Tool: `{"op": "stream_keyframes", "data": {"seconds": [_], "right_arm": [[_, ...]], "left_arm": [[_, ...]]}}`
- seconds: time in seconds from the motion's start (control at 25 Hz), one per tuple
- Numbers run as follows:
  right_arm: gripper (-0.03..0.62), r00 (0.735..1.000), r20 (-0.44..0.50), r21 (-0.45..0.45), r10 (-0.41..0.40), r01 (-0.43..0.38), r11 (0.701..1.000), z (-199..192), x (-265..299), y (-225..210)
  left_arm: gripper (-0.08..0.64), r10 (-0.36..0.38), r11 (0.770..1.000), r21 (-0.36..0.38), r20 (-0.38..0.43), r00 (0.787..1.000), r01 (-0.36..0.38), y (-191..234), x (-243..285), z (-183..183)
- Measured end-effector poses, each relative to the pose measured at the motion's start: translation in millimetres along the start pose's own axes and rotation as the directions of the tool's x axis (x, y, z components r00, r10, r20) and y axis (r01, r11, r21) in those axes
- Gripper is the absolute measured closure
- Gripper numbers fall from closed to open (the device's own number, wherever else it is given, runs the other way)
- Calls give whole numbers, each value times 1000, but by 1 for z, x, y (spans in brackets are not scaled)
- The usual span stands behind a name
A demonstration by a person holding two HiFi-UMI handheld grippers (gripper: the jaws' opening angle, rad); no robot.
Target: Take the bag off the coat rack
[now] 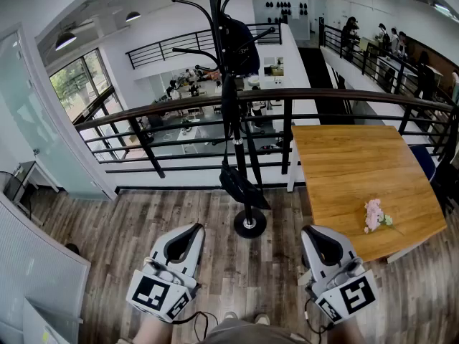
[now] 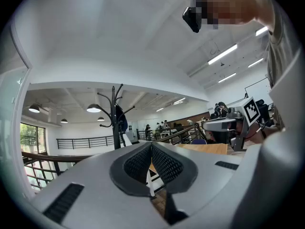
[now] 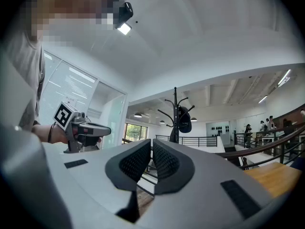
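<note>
A black coat rack (image 1: 215, 70) stands on a round base (image 1: 250, 224) just ahead of me, in front of the railing. A dark bag (image 1: 241, 45) hangs near its top. A long strap runs down the pole to a dark pouch (image 1: 240, 185) above the base. My left gripper (image 1: 192, 229) and right gripper (image 1: 311, 231) are held low, on either side of the base and short of the rack. Both are shut with nothing in them. The left gripper view shows the rack (image 2: 115, 118) far off beyond the shut jaws. In the right gripper view the bag (image 3: 184, 119) hangs high on it.
A wooden table (image 1: 344, 163) with a small pink flower bunch (image 1: 374, 216) stands to the right of the rack. A dark metal railing (image 1: 165, 113) runs behind the rack over a lower floor. A glass partition (image 1: 36, 120) is at the left. People stand far back right.
</note>
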State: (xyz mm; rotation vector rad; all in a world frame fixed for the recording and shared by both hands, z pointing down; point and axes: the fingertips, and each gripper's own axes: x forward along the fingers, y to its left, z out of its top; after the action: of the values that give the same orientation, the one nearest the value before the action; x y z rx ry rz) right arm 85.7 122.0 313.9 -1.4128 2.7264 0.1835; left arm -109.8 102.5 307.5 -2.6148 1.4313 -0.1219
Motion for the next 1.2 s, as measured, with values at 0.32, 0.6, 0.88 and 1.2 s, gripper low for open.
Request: {"op": "stream_keyframes", "data": {"seconds": [0.32, 0.6, 0.88, 1.2], "right_arm": [[554, 1000, 3, 24, -7, 7, 1000, -6, -11, -13], [488, 998, 38, 65, -45, 42, 997, -6, -15, -29], [322, 997, 31, 76, -77, 75, 994, -15, -12, -42], [322, 997, 3, 70, -77, 77, 995, -21, 0, -50]], "left_arm": [[540, 1, 1000, -10, -3, 1000, -1, -13, 6, -3], [538, 46, 999, 1, 16, 999, -46, -18, 12, -1], [351, 152, 987, -56, 19, 988, -151, -2, 13, -6], [351, 158, 984, -74, -25, 987, -160, 8, 26, -17]]}}
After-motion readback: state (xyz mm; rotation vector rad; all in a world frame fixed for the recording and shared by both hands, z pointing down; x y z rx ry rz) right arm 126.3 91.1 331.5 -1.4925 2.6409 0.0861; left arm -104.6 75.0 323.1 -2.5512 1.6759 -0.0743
